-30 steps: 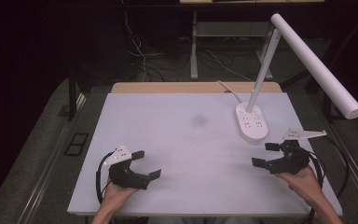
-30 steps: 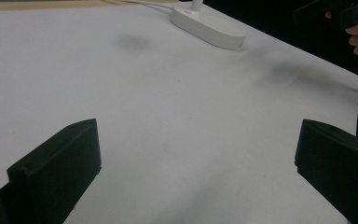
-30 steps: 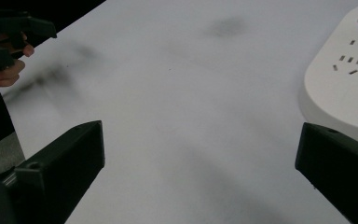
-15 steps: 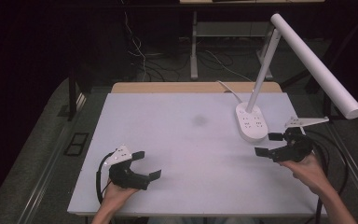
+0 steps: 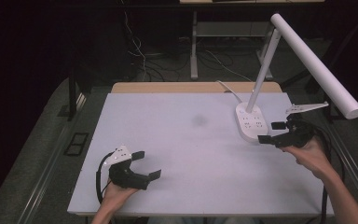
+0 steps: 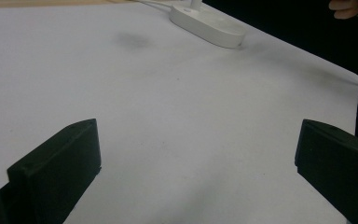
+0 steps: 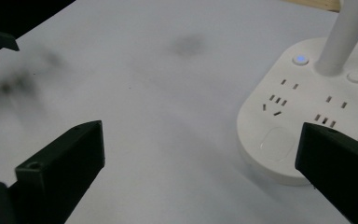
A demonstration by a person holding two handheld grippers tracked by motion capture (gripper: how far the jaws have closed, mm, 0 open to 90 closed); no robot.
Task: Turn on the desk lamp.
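Right gripper (image 5: 271, 132) is held at the right side of the white table (image 5: 177, 140), jaws spread wide, nothing between them. It is positioned just beside the near right edge of the desk lamp base (image 5: 251, 122); contact cannot be confirmed from the high view. In the right gripper view the base (image 7: 303, 112) is seen ahead and right of the jaw gap, one jaw overlapping its near edge; socket slots, a lit blue button (image 7: 300, 59) and the white lamp stem (image 7: 347, 32) are visible. The lamp head (image 5: 314, 63) is angled out over the right table edge.

Left gripper (image 5: 147, 164) is held at the near left of the table, jaws also wide apart and empty, well apart from the lamp. A dark smudge (image 5: 198, 120) is seen mid-table.
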